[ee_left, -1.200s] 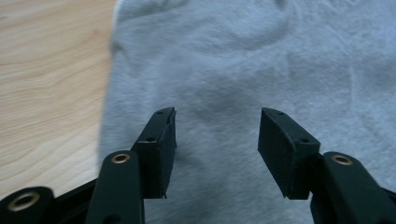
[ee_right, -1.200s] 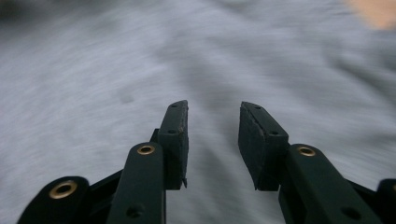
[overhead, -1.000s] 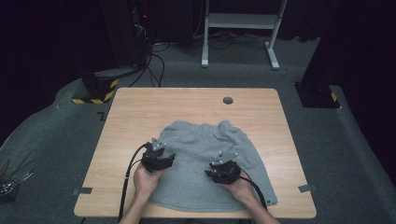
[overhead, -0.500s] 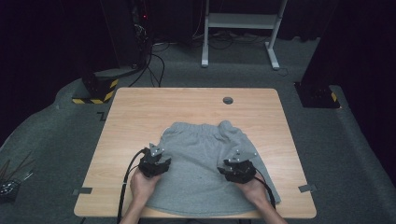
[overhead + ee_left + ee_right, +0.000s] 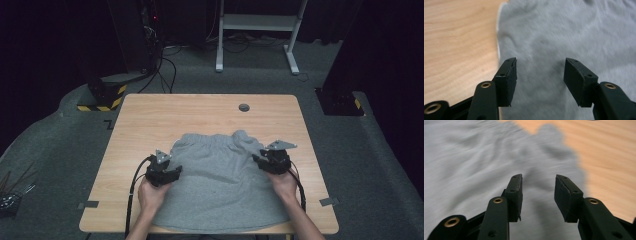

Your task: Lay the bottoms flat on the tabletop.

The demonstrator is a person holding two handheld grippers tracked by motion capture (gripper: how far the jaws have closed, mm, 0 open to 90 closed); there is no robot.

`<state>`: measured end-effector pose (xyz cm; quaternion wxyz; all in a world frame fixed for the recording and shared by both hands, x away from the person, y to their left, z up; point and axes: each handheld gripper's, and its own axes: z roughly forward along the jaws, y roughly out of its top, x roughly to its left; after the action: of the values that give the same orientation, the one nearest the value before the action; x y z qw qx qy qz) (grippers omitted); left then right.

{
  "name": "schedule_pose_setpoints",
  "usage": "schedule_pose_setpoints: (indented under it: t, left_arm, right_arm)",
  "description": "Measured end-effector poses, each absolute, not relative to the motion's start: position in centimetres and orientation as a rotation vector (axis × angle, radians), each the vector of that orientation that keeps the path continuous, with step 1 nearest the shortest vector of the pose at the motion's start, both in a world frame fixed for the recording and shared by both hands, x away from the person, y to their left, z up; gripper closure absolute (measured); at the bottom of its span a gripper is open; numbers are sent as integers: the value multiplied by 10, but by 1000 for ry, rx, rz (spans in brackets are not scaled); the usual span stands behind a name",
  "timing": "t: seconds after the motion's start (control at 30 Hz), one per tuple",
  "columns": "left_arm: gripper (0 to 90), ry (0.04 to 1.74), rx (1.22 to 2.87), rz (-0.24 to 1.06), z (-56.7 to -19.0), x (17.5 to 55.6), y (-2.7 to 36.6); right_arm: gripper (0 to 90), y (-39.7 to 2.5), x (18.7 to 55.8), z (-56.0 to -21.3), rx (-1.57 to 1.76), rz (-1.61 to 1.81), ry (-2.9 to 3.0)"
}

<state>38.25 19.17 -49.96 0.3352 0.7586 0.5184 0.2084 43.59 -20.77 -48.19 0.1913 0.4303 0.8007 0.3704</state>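
A grey garment (image 5: 225,185) lies spread flat on the wooden desk (image 5: 150,120), its gathered waistband turned toward the far edge and its wide hem at the near edge. The left gripper (image 5: 167,172) sits over the garment's left border, held from behind by the person's left hand (image 5: 152,195), with its black cable looping off toward the near edge of the desk. In the left gripper view its jaws stand wide apart with nothing between them: grey cloth (image 5: 564,37) runs under and ahead of both jaws, the cloth's pale edge passes just outside the left-hand jaw, and bare wood lies beyond that edge. The right gripper (image 5: 262,159) sits at the garment's right border, close behind the right end of the waistband, held by the right hand (image 5: 284,184) and topped by its grey three-cornered plate. In the right gripper view its jaws are also parted, a little less widely, and empty; blurred grey cloth (image 5: 486,155) lies under and ahead of them, a rounded corner of the cloth rises straight beyond the gap, and bare desk shows past the right-hand jaw. The two grippers are well apart, with the middle of the garment between them. A small dark round fitting (image 5: 244,107) sits in the desk top beyond the waistband, clear of the cloth.
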Motion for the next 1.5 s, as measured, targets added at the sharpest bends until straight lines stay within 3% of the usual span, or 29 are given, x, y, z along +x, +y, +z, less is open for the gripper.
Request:
schedule_pose_setpoints:
  t: [0.2,0.33,0.47,0.53,0.7,0.8,0.93,1.13,1.23,1.37,1.43,1.5]
  left_arm:
    - [424,1425,1933,517,-499,405,201]
    - [420,1443,1890,498,-500,416,204]
    - [433,1501,1860,453,-509,426,210]
    - [485,1498,1865,430,-513,428,209]
    - [780,1453,1850,358,-514,429,208]
    - [827,1381,1893,399,-502,425,199]
    - [827,1213,1920,430,-483,414,173]
    - [789,1012,2182,416,-489,409,120]
    - [722,1029,2179,420,-490,410,117]
    - [593,1131,2168,459,-490,416,127]
    - [594,1179,2184,432,-494,422,130]
    - [655,1198,2196,416,-499,426,132]
  right_arm:
    - [597,-220,463,-501,1385,959,2209]
    - [847,-218,466,-506,1341,933,2289]
    - [866,-216,458,-494,1262,983,2228]
    - [866,-212,452,-488,1209,997,2227]
    - [860,-203,445,-488,1154,988,2278]
    - [856,-202,446,-494,1158,980,2294]
    - [852,-200,442,-497,1145,991,2301]
    - [820,-187,435,-499,1022,986,2405]
    - [766,-185,433,-497,978,979,2435]
    - [630,-190,437,-492,1047,1013,2352]
    - [619,-189,443,-494,1082,978,2358]
    - [659,-186,450,-500,1115,923,2389]
